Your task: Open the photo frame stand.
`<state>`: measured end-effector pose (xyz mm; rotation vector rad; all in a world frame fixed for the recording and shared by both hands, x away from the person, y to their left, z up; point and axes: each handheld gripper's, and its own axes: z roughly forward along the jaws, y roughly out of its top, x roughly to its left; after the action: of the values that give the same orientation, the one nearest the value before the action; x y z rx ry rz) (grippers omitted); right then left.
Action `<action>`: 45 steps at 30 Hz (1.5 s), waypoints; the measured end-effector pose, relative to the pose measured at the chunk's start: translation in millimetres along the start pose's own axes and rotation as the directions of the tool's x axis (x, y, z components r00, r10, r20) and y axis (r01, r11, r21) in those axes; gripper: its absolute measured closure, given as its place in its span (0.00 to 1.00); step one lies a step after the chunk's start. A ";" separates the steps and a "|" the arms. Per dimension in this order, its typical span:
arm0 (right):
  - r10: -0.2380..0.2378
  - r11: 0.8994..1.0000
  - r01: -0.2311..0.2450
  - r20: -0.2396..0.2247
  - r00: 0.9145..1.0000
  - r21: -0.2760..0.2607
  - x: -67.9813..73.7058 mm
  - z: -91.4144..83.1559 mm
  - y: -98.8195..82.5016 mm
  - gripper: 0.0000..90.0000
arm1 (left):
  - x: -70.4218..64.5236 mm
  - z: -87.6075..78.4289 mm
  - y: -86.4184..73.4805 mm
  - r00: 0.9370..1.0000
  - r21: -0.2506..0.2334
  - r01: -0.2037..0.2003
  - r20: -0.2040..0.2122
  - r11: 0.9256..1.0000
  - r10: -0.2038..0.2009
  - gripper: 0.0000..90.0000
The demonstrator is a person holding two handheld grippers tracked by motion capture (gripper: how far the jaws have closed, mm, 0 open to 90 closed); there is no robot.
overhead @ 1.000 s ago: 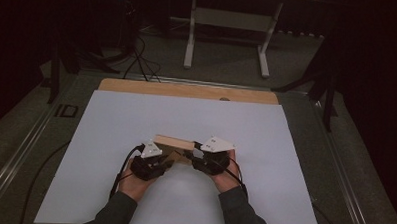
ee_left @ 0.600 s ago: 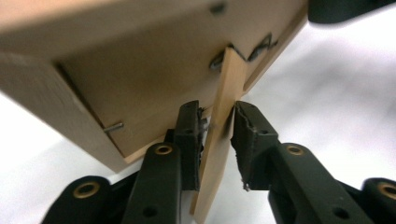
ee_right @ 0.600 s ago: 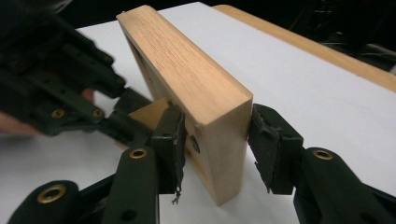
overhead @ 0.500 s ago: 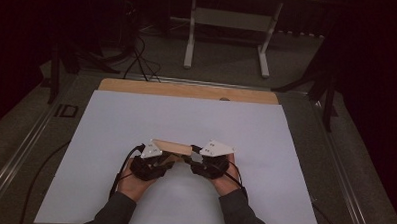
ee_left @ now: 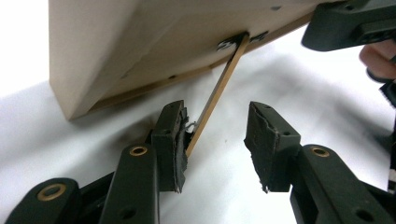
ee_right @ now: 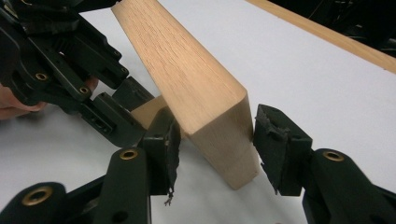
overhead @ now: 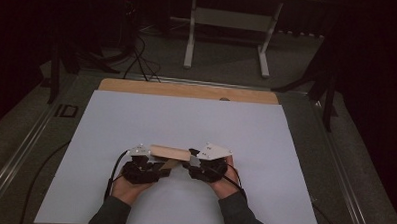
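The one sign to be read is a dark mark like the letters "ID" on the grey table frame [overhead: 69, 111], at about nine o'clock from the white sheet [overhead: 186, 126].

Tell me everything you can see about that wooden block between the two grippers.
The wooden block is light, oak-like wood with visible grain, long with squared ends. It lies across the white sheet, near the person's side. Underneath, a thin brass-coloured strut is hinged by a small metal fitting and props it tilted. The left gripper has just been opening around that strut; the right gripper, also just opening, straddles one end of the block.
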<state>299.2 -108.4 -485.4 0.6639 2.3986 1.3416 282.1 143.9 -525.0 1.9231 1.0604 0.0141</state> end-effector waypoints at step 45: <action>-0.001 1.000 0.002 -0.031 1.000 0.028 -2.6 -14.6 -3.0 0.45 | -17.5 -49.9 -5.7 0.969 -0.182 -0.220 -0.157 0.958 0.193 0.66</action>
<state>293.6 -121.5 -480.4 0.6534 2.4459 1.3291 247.3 168.5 -493.1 1.8622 0.9048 0.3625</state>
